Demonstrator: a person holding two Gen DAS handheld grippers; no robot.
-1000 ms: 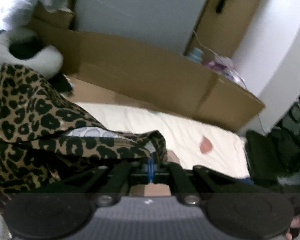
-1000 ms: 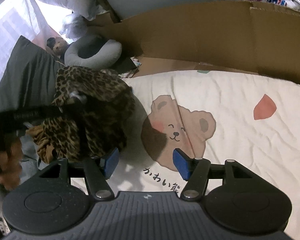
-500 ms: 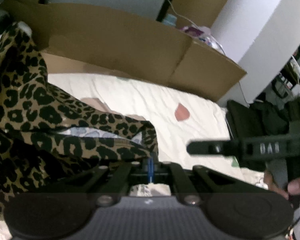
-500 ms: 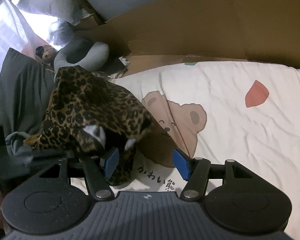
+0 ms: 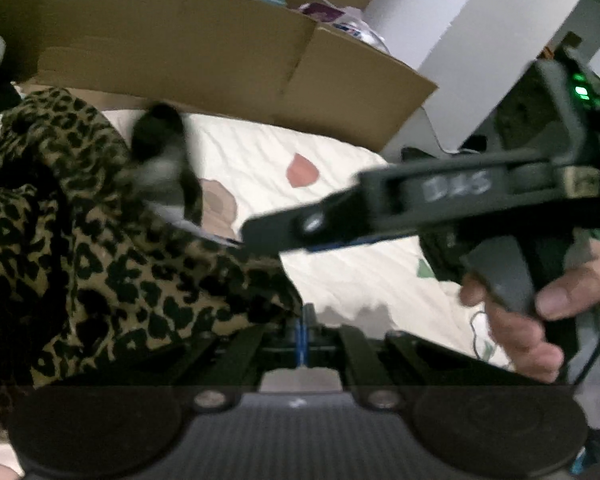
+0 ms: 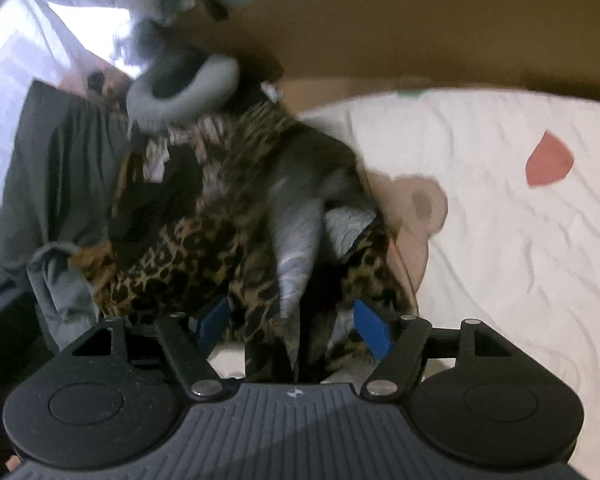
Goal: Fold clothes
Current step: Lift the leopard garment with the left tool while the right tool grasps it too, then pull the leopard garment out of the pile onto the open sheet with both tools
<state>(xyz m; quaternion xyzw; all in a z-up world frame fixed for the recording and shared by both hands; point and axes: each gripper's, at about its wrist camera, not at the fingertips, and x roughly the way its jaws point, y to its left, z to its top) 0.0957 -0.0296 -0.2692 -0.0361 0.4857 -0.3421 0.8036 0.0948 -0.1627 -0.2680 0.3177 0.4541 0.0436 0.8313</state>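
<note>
Left tongs pinching leopard-print garment, right tongs opening (garment hanging between, unpressed), on bear-print bedspread

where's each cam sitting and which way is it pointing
Left wrist: on the left gripper, looking down along its shut fingers across the leopard garment to the bedsheet and cardboard; the right gripper and right hand cross its view.
Right wrist: on the right gripper, looking down at the same garment, which hangs between its opening blue pads; no hand shows.
Shared: leopard garment, bedsheet, cardboard.
</note>
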